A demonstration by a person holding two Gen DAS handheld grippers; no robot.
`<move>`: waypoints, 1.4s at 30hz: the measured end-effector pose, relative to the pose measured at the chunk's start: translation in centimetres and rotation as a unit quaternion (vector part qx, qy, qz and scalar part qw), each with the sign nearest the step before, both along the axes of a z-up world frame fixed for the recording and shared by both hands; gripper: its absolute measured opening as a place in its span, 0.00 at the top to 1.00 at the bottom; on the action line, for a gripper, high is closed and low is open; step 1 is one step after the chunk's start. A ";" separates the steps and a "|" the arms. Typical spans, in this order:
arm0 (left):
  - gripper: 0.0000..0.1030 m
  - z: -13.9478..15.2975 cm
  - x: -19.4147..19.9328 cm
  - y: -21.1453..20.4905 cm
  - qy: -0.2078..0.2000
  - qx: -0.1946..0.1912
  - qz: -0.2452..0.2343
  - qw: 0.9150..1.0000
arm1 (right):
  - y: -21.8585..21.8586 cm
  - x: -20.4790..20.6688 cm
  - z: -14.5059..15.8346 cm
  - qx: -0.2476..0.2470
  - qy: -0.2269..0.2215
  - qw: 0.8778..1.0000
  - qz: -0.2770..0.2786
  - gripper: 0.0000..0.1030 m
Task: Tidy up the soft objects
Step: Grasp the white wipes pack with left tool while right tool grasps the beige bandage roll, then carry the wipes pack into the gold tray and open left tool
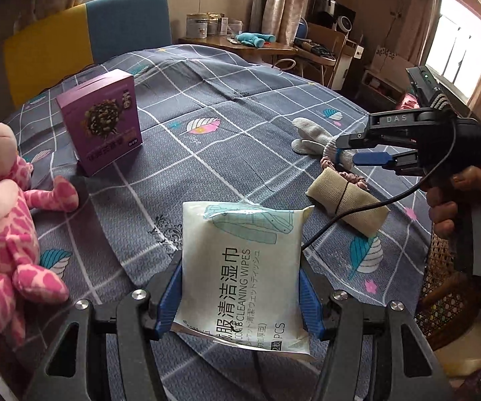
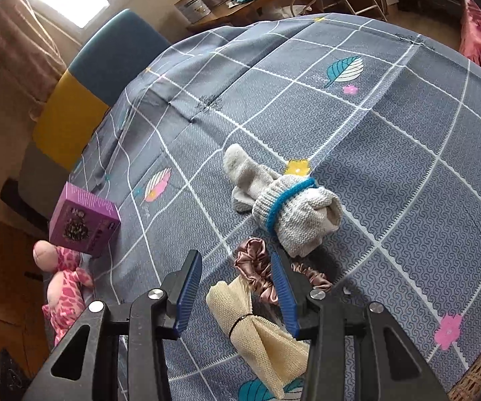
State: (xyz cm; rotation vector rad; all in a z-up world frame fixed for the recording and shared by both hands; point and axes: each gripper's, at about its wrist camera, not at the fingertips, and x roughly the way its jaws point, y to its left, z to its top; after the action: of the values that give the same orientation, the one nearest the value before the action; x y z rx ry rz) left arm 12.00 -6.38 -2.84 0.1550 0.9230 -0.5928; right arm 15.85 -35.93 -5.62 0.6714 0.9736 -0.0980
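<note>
Clamping the wet-wipes pack at six o'clock in our left gripper, we risk it slipping, while our right gripper, fingers apart above the beige cloth roll, could snag the scrunchie.

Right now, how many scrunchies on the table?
2: a rose satin scrunchie beside the beige roll, and a thinner pink scrunchie just right of it, partly hidden behind the right claw.
</note>
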 end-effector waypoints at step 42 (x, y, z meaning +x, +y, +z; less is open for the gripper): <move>0.40 5.9 -10.8 20.0 -0.079 -0.042 0.303 0.949 | 25.8 -2.8 -4.1 -0.219 0.011 0.895 0.388 0.58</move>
State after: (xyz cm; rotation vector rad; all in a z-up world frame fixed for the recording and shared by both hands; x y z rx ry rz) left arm 1.17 13.59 3.02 -0.1571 0.7359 -0.0443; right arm 13.01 -10.16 -9.70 -0.1637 1.1311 0.3740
